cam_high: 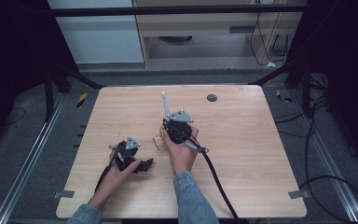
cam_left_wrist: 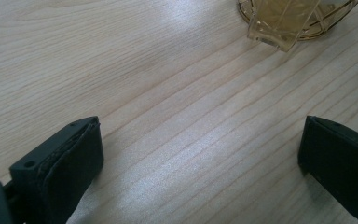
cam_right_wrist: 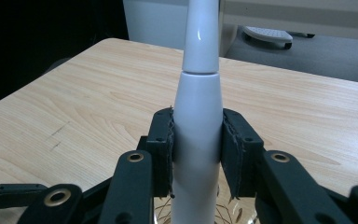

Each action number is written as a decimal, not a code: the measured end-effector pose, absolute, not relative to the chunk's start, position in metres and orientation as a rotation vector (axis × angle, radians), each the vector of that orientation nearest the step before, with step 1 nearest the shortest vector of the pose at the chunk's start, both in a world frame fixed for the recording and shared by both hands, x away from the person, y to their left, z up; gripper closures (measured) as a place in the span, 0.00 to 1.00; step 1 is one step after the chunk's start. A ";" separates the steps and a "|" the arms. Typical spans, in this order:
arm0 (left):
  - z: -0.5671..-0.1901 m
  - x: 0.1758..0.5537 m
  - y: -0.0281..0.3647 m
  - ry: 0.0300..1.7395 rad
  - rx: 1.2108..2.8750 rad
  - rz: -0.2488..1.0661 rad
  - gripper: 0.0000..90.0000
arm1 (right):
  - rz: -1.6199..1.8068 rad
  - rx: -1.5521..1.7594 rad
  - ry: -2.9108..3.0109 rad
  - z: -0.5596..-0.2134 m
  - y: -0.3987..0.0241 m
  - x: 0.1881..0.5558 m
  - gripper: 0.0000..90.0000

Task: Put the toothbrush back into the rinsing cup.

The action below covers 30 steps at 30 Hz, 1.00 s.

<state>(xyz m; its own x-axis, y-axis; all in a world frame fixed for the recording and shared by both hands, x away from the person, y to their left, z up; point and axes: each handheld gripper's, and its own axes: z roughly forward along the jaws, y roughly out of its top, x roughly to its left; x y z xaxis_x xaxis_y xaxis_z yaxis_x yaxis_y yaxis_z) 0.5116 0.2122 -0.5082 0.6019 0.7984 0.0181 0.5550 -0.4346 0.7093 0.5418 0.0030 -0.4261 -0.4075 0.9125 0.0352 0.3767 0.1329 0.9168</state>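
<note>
A white electric-toothbrush-like handle (cam_high: 165, 103) stands upright in my right gripper (cam_high: 171, 123), whose pads are shut on its thick lower part (cam_right_wrist: 198, 140); its slim neck points up and away. Just below it sits a gold wire holder (cam_high: 159, 141) with a clear amber insert; its wires (cam_right_wrist: 223, 212) appear under the handle. My left gripper (cam_high: 144, 164) lies low on the table to the left, open with nothing between its fingers (cam_left_wrist: 74, 158). In the left gripper view the holder (cam_left_wrist: 298, 18) lies ahead at the top right, apart from that gripper.
The light wooden table (cam_high: 242, 140) has a small dark round disc (cam_high: 211, 97) near its far edge. A black cable (cam_high: 216, 179) trails from the right gripper to the near edge. Dark frame legs and cables stand on the floor around the table.
</note>
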 end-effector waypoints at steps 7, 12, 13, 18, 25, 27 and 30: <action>-0.508 0.512 0.212 1.064 2.154 0.466 0.00 | 1.240 1.244 1.877 -0.428 0.005 0.542 0.74; -0.508 0.512 0.212 1.064 2.155 0.466 0.00 | 1.227 1.240 1.887 -0.428 0.005 0.543 0.74; -0.508 0.512 0.212 1.064 2.155 0.465 0.00 | 1.226 1.240 1.889 -0.428 0.005 0.543 0.74; -0.508 0.512 0.212 1.064 2.154 0.466 0.00 | 1.216 1.240 1.900 -0.429 0.006 0.543 0.74; -0.508 0.512 0.212 1.064 2.154 0.466 0.00 | 1.204 1.245 1.911 -0.430 0.007 0.544 0.74; -0.508 0.512 0.212 1.064 2.154 0.466 0.00 | 1.202 1.248 1.913 -0.430 0.007 0.544 0.74; -0.508 0.512 0.212 1.064 2.154 0.465 0.00 | 1.197 1.250 1.917 -0.429 0.008 0.544 0.74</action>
